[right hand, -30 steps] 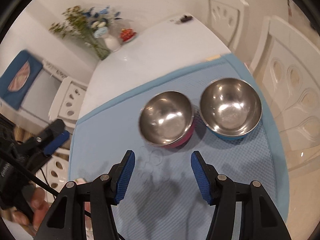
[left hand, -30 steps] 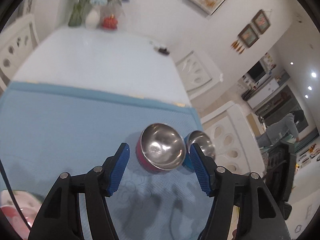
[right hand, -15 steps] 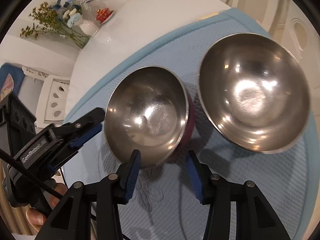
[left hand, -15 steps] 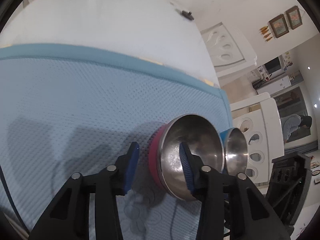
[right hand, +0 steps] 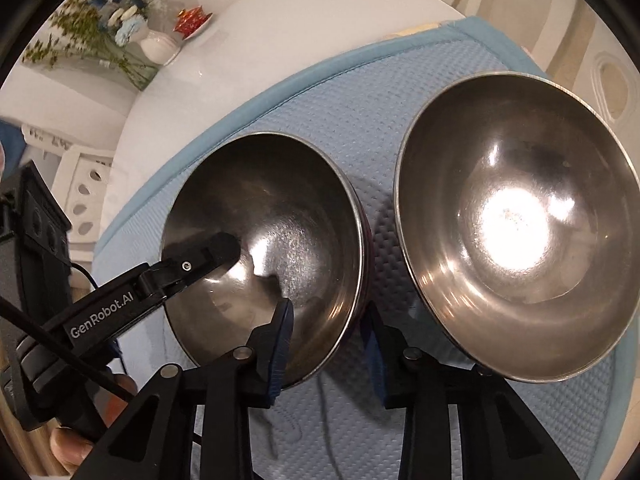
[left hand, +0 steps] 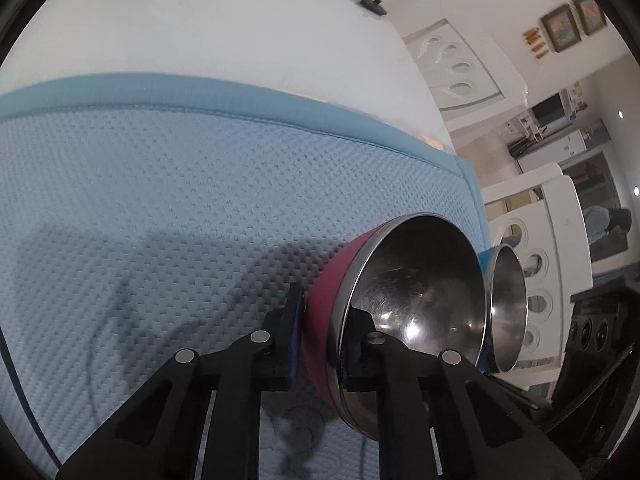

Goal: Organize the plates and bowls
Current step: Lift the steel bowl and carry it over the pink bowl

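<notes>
Steel pink bowl [left hand: 416, 300] pinched by left hand-held gripper [left hand: 320, 344], flowers [right hand: 100, 28] right-view only

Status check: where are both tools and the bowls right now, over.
Left tool pinching red bowl rim. Right tool straddling same rim, not clamped. Blue bowl alongside on mat. Nothing blocking.

The red bowl [left hand: 326, 300] hides most of the blue bowl [left hand: 505, 312] at 3 o'clock. The frame's edge cuts the mat [right hand: 320, 100] at 6 o'clock.
</notes>
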`<state>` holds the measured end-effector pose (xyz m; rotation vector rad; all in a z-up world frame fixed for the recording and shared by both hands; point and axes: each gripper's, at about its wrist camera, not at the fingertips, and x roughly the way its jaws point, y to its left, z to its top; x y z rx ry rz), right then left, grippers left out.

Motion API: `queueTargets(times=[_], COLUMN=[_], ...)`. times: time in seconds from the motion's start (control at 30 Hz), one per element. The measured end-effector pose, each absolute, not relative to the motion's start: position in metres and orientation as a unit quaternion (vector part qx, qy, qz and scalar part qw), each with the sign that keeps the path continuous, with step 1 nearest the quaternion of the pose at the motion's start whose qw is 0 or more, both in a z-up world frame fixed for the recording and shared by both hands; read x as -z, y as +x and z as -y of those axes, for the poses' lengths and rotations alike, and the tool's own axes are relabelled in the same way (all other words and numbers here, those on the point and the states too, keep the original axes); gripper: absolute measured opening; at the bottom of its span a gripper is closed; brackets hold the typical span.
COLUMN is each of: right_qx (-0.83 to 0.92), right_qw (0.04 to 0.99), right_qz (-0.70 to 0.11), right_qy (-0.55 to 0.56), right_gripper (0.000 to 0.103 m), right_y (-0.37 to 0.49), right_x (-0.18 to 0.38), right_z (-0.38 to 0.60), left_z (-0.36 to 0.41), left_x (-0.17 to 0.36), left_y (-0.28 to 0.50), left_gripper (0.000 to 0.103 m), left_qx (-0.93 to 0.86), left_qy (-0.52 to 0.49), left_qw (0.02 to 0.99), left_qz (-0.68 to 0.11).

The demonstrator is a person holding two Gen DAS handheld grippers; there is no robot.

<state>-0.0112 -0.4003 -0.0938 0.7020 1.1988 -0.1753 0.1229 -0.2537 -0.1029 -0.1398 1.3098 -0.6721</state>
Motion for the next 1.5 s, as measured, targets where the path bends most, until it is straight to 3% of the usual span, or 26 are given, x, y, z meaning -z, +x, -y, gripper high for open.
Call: queueTargets(times=[0.5,0.93,1.3,1.5], right_qx=[0.042,-0.056,-0.115,-0.107], right_qw=[0.813,0.829,0.804,0.787], right_qz=[-0.526,-0.518,-0.555,-0.583], right_qy=[0.246,0.204,0.181,0.170], right_gripper=[0.029,0.029,0.029,0.029], right_y=[-0.035,-0.070,-0.076,-0.074], right_x=[0.025,-0.040,-0.034,-0.013], right_z=[0.364,0.243,0.124,0.085], left_z=[0.200,0.073,-0.049,-0.074], left_x=[0.028,-0.044,-0.022,0.002], left_y=[0.077,0.007,-0.029,-0.037], left_gripper=[0.011,0.012,0.012,0.012], left_qx=[0.296,0.209,0.155,0.157], left_qy=[-0.083,-0.113,-0.133,-0.099], left_qw=[0.786,0.842,0.834,0.823], left_qz=[-0.536,-0.485,-0.513,-0.536])
